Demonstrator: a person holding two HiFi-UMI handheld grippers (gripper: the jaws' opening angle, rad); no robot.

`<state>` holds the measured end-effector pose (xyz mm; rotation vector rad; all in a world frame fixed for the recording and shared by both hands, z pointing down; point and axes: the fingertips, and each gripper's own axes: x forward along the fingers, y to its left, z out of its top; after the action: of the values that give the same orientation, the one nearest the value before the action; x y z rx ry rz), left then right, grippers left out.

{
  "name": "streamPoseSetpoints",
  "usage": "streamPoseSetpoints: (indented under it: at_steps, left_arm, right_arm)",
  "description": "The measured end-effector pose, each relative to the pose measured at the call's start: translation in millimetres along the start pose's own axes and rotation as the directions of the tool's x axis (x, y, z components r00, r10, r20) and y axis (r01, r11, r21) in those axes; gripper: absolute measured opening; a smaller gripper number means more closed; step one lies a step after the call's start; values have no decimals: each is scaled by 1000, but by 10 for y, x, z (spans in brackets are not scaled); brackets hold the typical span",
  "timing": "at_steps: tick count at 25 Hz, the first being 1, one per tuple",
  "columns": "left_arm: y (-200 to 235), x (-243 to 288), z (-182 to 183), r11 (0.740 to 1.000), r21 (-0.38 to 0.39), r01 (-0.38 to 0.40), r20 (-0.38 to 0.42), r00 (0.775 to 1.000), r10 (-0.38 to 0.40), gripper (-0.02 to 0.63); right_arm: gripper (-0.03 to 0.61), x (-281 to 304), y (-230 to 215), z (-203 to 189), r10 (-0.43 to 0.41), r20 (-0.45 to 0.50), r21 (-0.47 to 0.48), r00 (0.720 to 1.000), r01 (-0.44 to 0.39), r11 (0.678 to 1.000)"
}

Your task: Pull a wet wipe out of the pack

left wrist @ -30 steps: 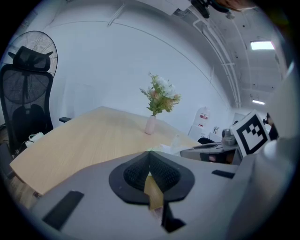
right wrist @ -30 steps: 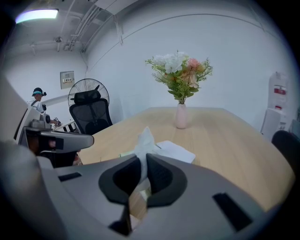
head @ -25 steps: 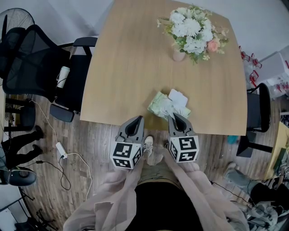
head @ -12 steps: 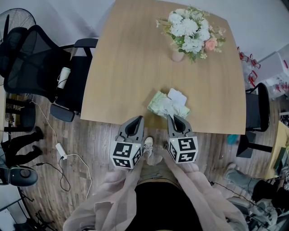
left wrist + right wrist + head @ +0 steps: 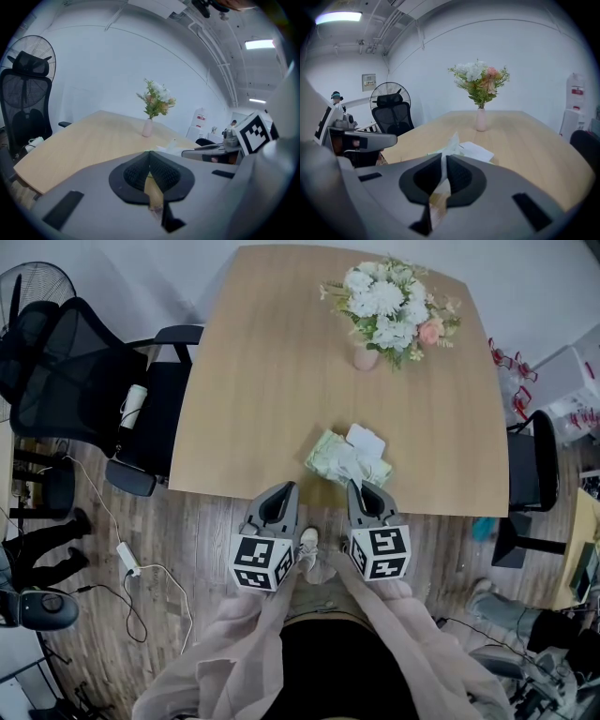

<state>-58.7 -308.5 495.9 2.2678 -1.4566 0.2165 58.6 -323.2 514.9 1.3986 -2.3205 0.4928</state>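
Note:
The pale green wet wipe pack (image 5: 328, 455) lies near the table's front edge with its white lid (image 5: 367, 440) flipped open. A white wipe (image 5: 353, 465) stands up out of the opening. My right gripper (image 5: 360, 484) is at the pack's near side, shut on this wipe (image 5: 451, 146), which runs down between the jaws (image 5: 444, 157). My left gripper (image 5: 284, 488) hangs just off the table's front edge, left of the pack and apart from it. Its jaws (image 5: 149, 153) are shut with nothing between them.
A pink vase (image 5: 366, 357) of flowers (image 5: 389, 301) stands at the far side of the wooden table (image 5: 262, 381). Black office chairs stand at the left (image 5: 150, 418) and right (image 5: 530, 465). A fan (image 5: 28, 277) is at the far left.

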Motion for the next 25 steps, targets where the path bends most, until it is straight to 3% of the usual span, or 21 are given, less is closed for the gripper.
streamPoseSetpoints:
  at_steps: [25]
  left_arm:
    - [-125,-77,134,999,36,29,37,999,-30,11]
  right_arm:
    - [15,-177,52,136,-6,48,-2,999,6,1000]
